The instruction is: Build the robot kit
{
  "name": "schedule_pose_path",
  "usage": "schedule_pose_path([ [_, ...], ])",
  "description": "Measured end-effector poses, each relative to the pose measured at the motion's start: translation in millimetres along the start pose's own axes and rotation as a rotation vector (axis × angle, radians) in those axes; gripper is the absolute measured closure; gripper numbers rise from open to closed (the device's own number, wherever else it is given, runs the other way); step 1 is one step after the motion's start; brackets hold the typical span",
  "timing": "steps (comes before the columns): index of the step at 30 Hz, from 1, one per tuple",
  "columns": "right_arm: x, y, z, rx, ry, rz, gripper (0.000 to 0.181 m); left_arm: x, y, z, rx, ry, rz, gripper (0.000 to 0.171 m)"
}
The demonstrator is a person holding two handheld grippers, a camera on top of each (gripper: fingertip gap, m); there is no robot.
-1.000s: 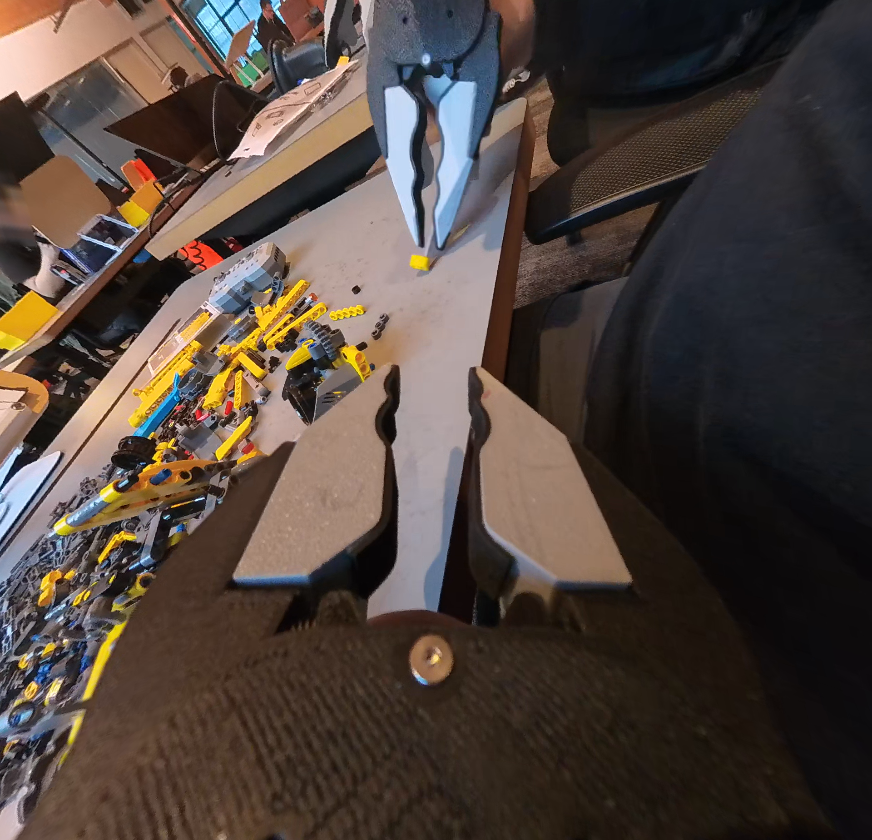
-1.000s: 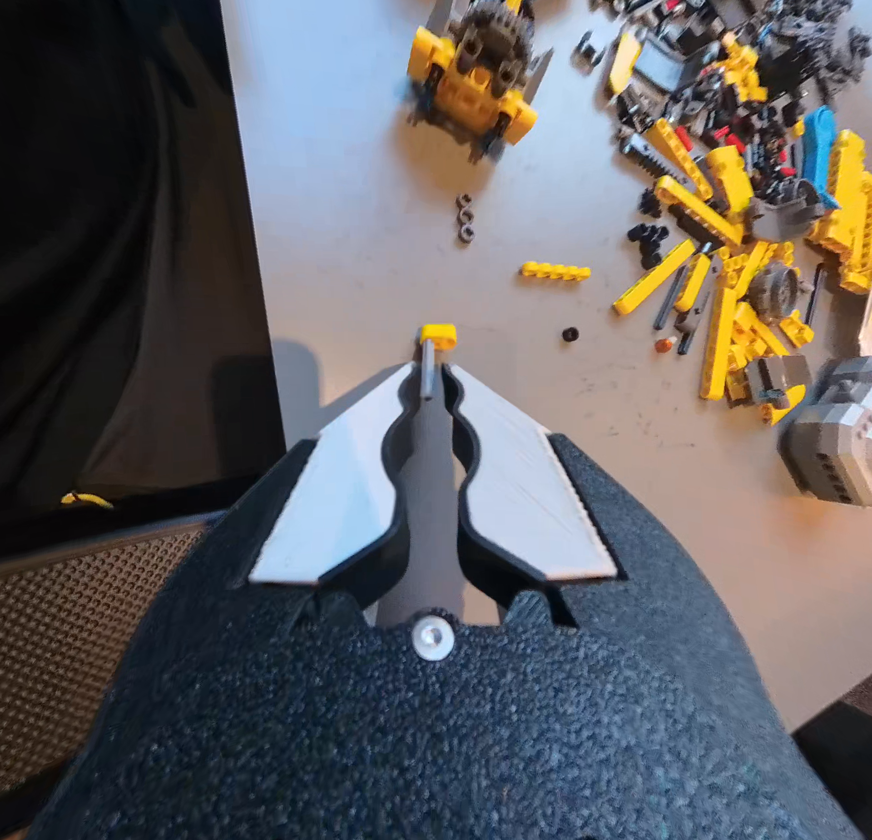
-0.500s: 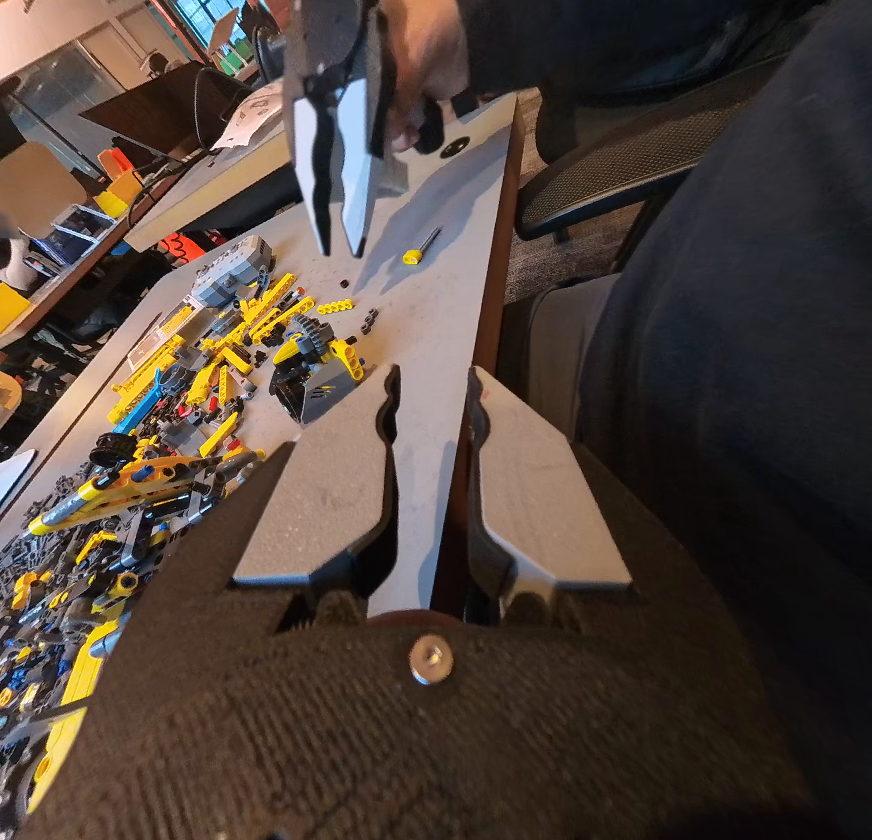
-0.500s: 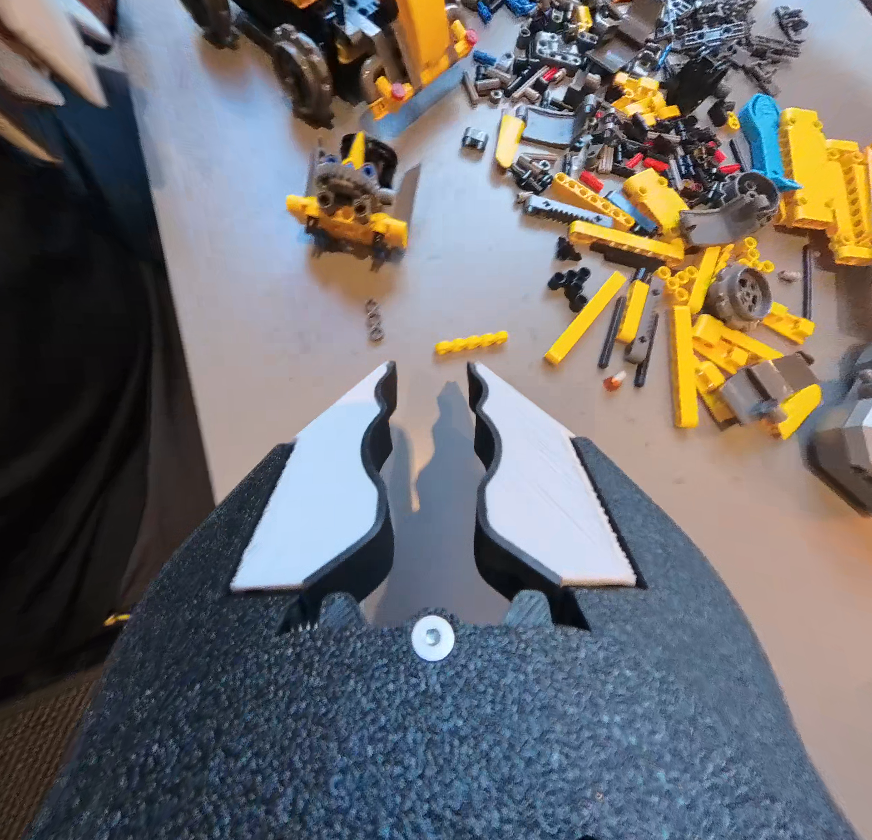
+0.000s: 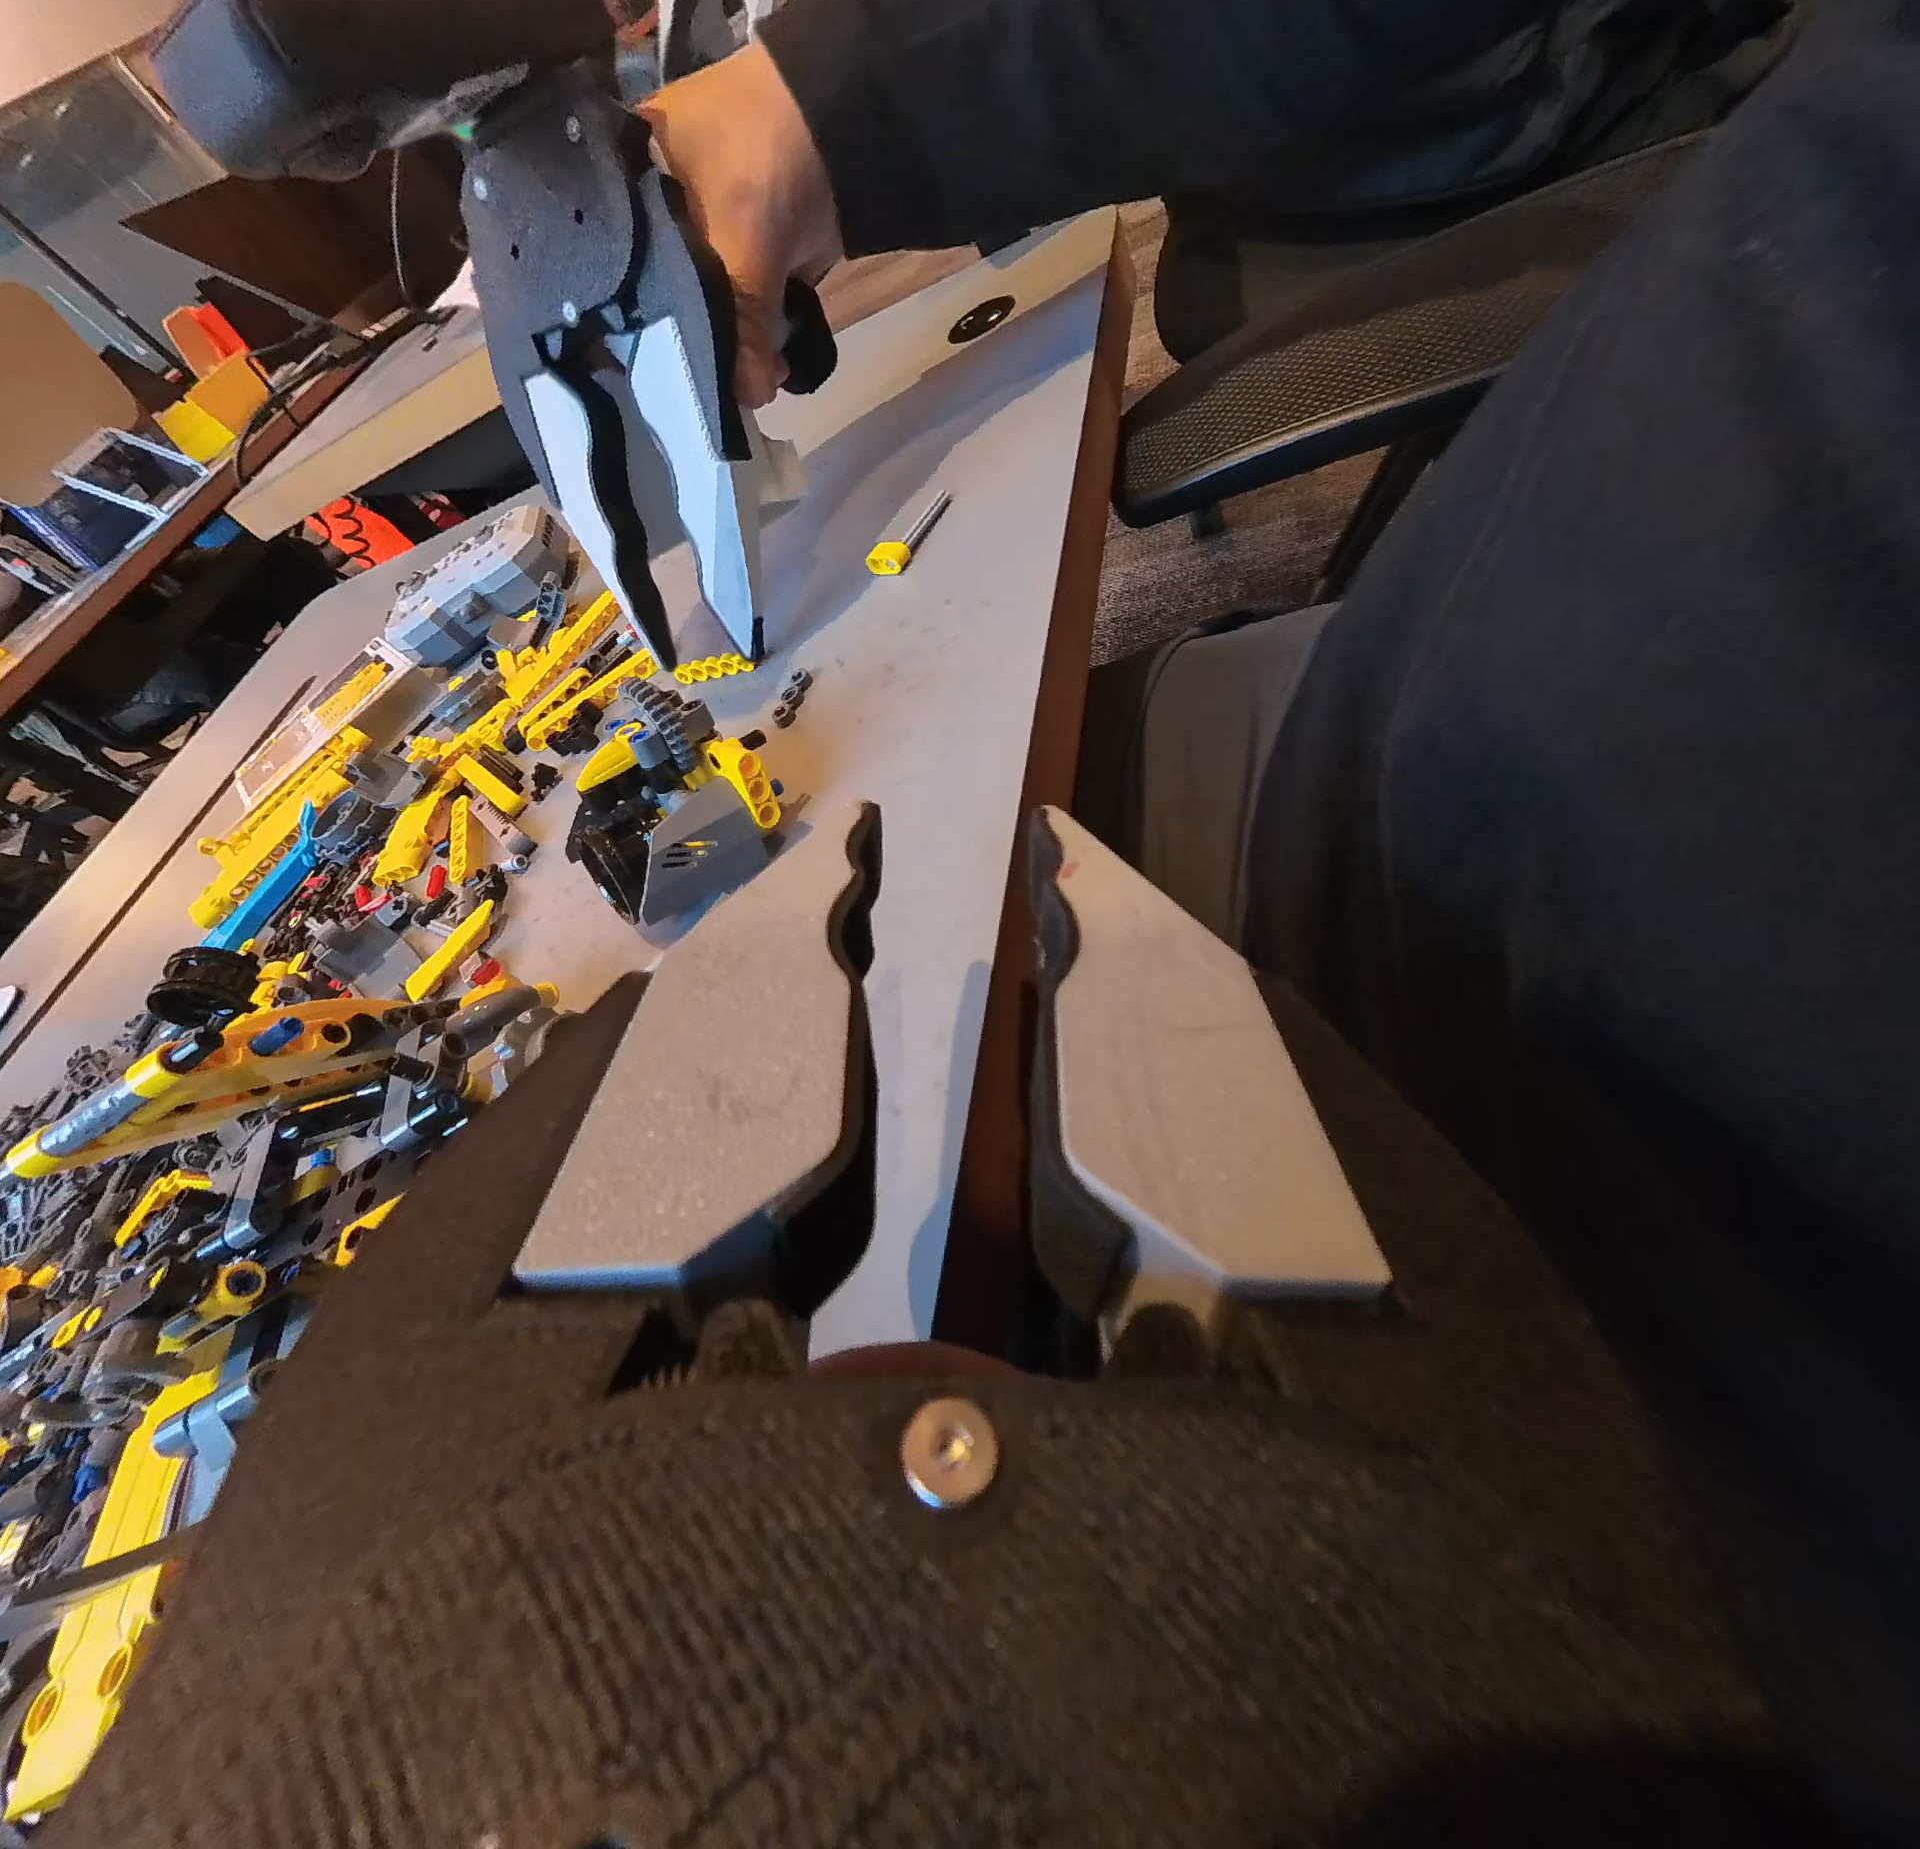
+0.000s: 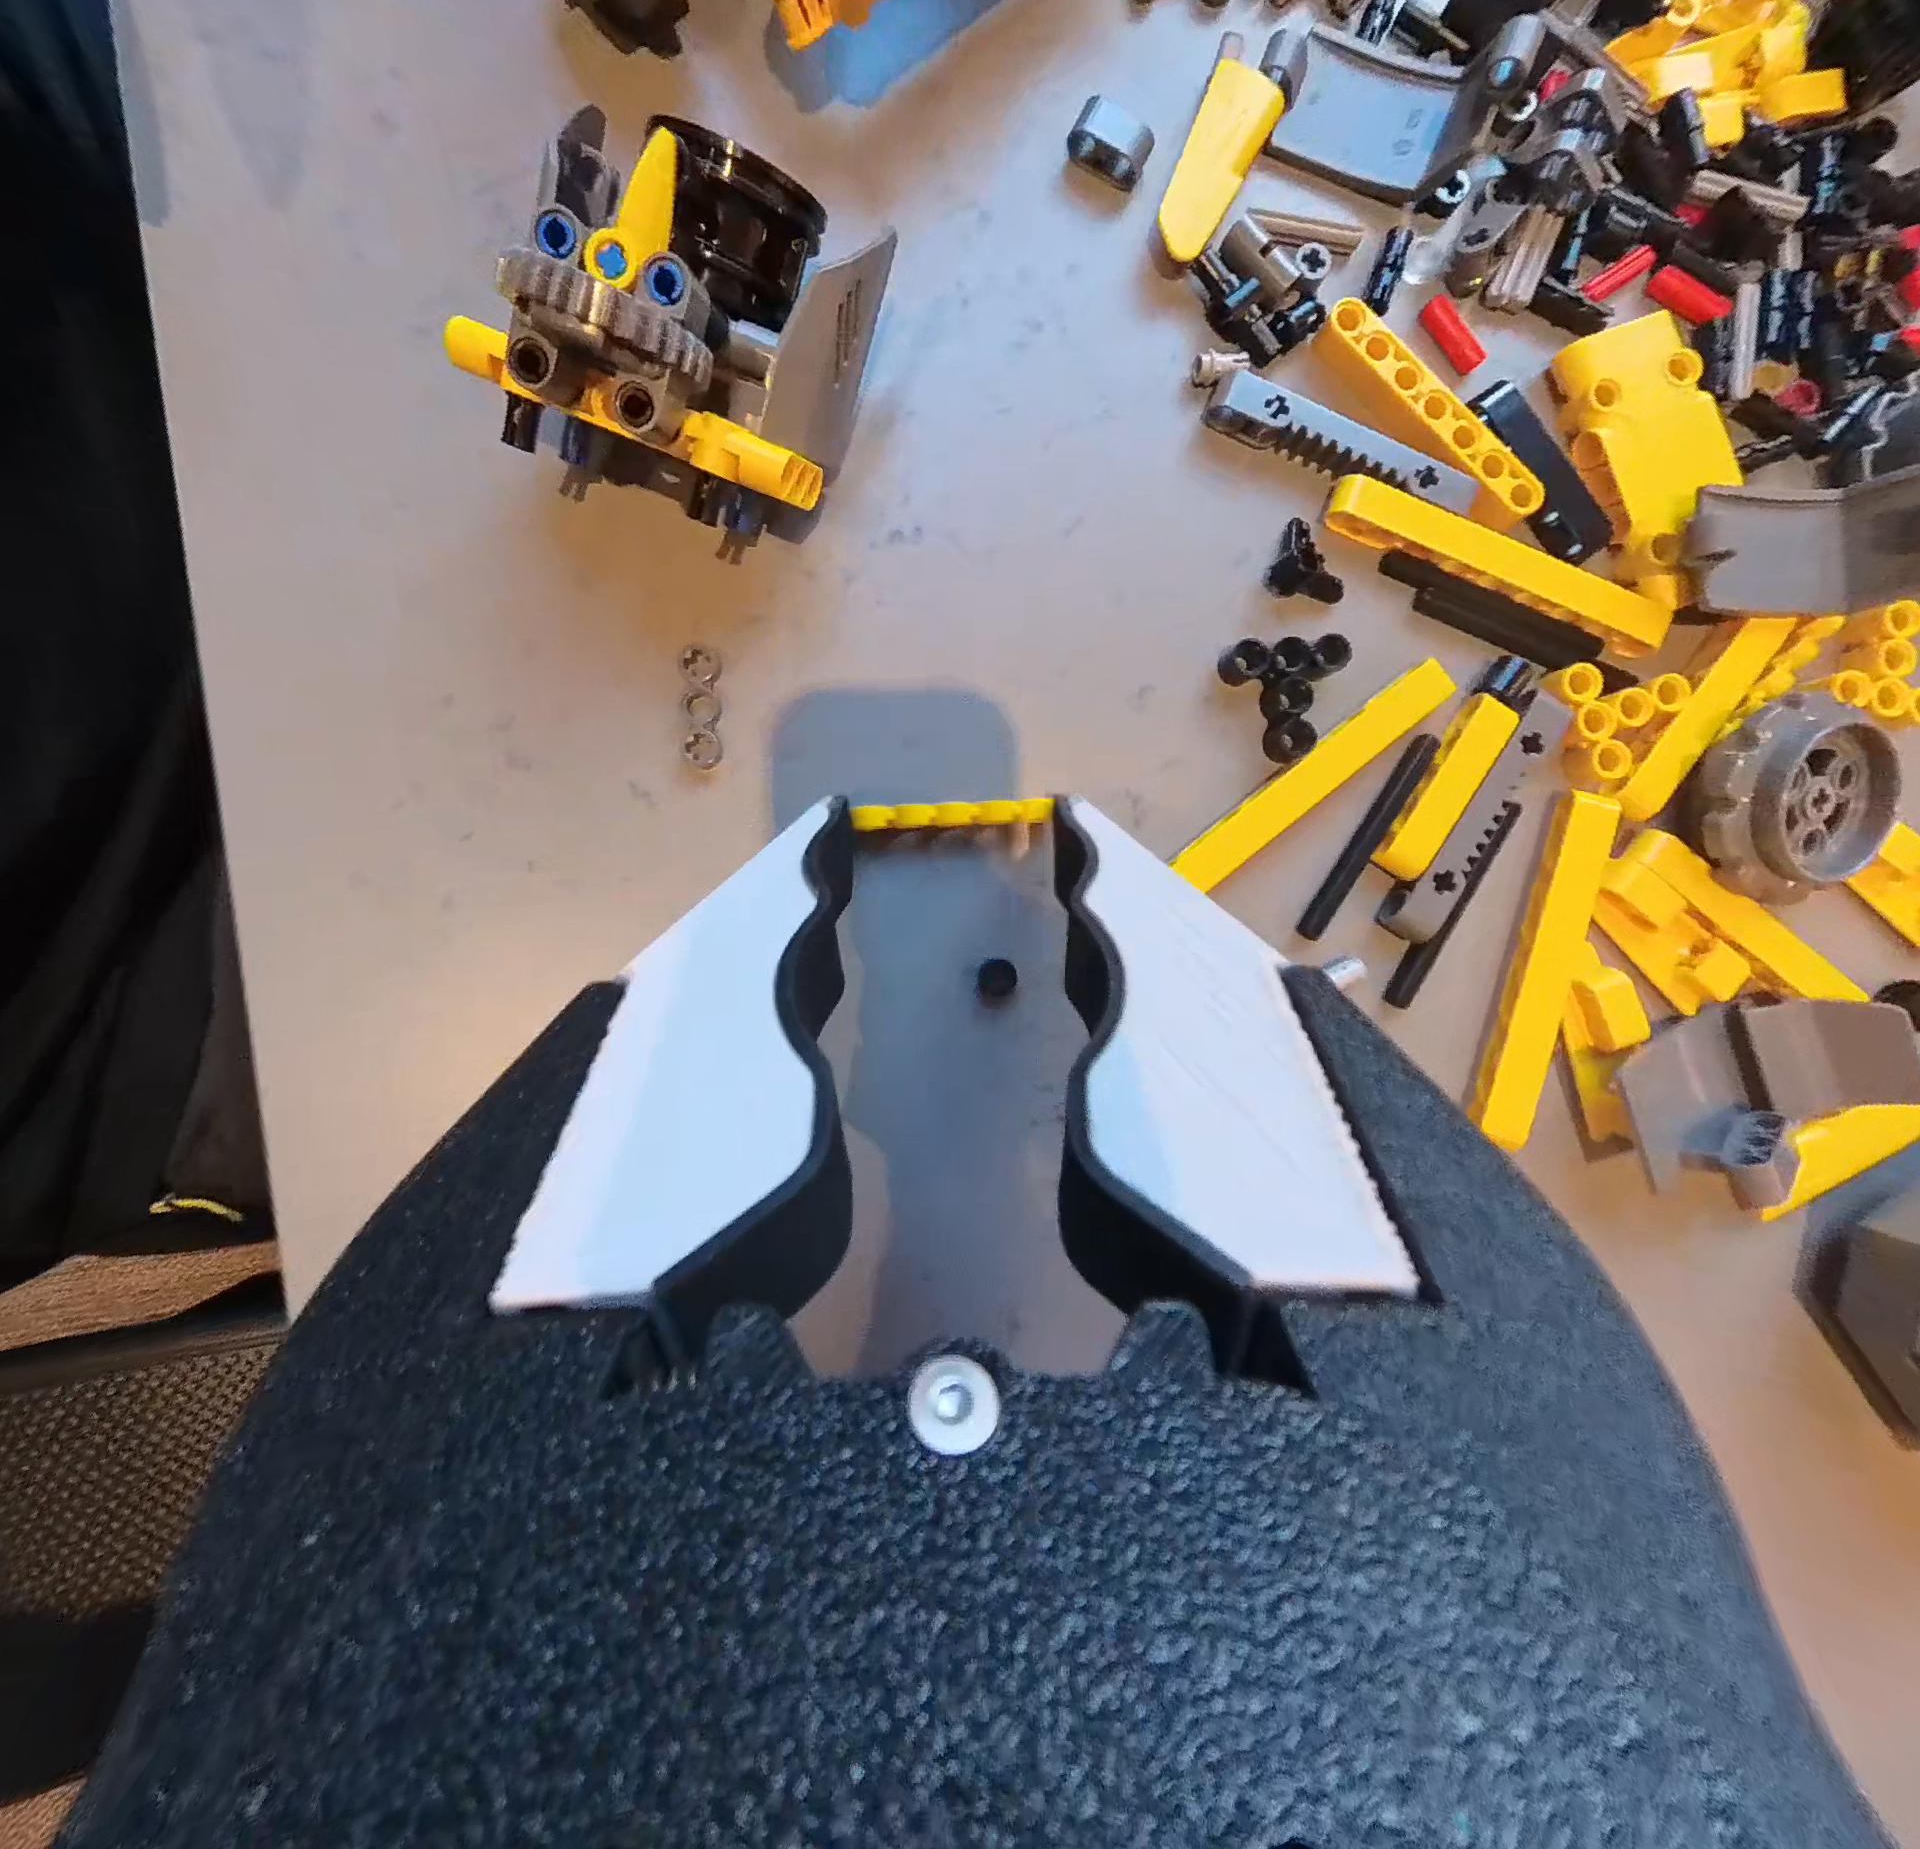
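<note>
My right gripper [image 6: 951, 833] is open, tips down at the grey table [image 6: 416, 760], straddling a short yellow holed beam [image 6: 951, 813] that lies flat between its fingertips. In the left wrist view the right gripper [image 5: 710, 654] stands over the same beam [image 5: 713, 668], held by a hand. My left gripper [image 5: 956, 817] is open and empty, hovering by the table's near edge [image 5: 1049, 760]. A yellow connector on a grey axle [image 5: 888, 557] lies loose on the table beyond the right gripper.
A small yellow, grey and black assembly [image 6: 644, 345] sits ahead of the right gripper, also in the left wrist view [image 5: 675, 802]. Three grey bushes [image 6: 701, 703] and a black pin [image 6: 997, 976] lie near. A heap of loose parts [image 6: 1558, 552] fills the right. A person's leg [image 5: 1558, 864] borders the table. My hands' fingertips stand some 20 centimetres from each other.
The right gripper let go of the yellow connector with its axle, moved over to the yellow beam and came down around it, jaws wider. The left gripper has hardly moved.
</note>
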State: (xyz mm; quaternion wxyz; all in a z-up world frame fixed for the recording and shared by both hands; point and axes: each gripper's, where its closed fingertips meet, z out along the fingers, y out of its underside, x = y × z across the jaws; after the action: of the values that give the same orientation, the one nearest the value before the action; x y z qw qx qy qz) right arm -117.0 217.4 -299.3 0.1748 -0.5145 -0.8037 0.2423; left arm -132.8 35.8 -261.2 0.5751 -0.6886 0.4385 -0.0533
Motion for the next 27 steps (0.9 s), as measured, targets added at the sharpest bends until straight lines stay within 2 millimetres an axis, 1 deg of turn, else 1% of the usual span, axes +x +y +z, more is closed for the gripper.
schedule_pose_path([
  [4, -1.4, -1.7, 1.4, 0.007, -0.011, 0.011, 0.143, -0.2, 0.4, 0.4, -0.002, -0.001, -0.001, 0.146],
  [7, -8.8, -1.3, 0.5, -0.001, -0.014, 0.018, 0.143, 0.3, 1.1, 1.1, -0.006, 0.000, -0.002, 0.146],
  [11, -28.9, -0.3, 0.6, -0.027, -0.007, 0.032, 0.144, 1.7, 1.5, 1.8, -0.007, 0.005, -0.003, 0.146],
  [15, -51.0, -1.3, 2.2, -0.051, 0.015, 0.014, 0.158, 2.5, 1.6, 2.4, -0.009, 0.009, -0.004, 0.146],
  [17, -59.0, -2.9, 3.1, -0.047, 0.012, 0.023, 0.154, 3.0, 1.6, 2.4, -0.009, 0.011, -0.001, 0.146],
  [20, -60.2, -4.0, 1.5, -0.040, 0.036, 0.019, 0.153, 3.6, 1.7, 2.4, -0.009, 0.011, 0.002, 0.146],
  [24, -59.6, -8.2, -6.0, -0.010, 0.051, 0.032, 0.152, 3.6, 1.9, 2.4, -0.010, 0.010, 0.002, 0.146],
  [27, -58.2, -7.4, -11.8, 0.003, 0.063, 0.038, 0.151, 3.7, 2.3, 2.7, -0.014, 0.012, 0.001, 0.146],
])
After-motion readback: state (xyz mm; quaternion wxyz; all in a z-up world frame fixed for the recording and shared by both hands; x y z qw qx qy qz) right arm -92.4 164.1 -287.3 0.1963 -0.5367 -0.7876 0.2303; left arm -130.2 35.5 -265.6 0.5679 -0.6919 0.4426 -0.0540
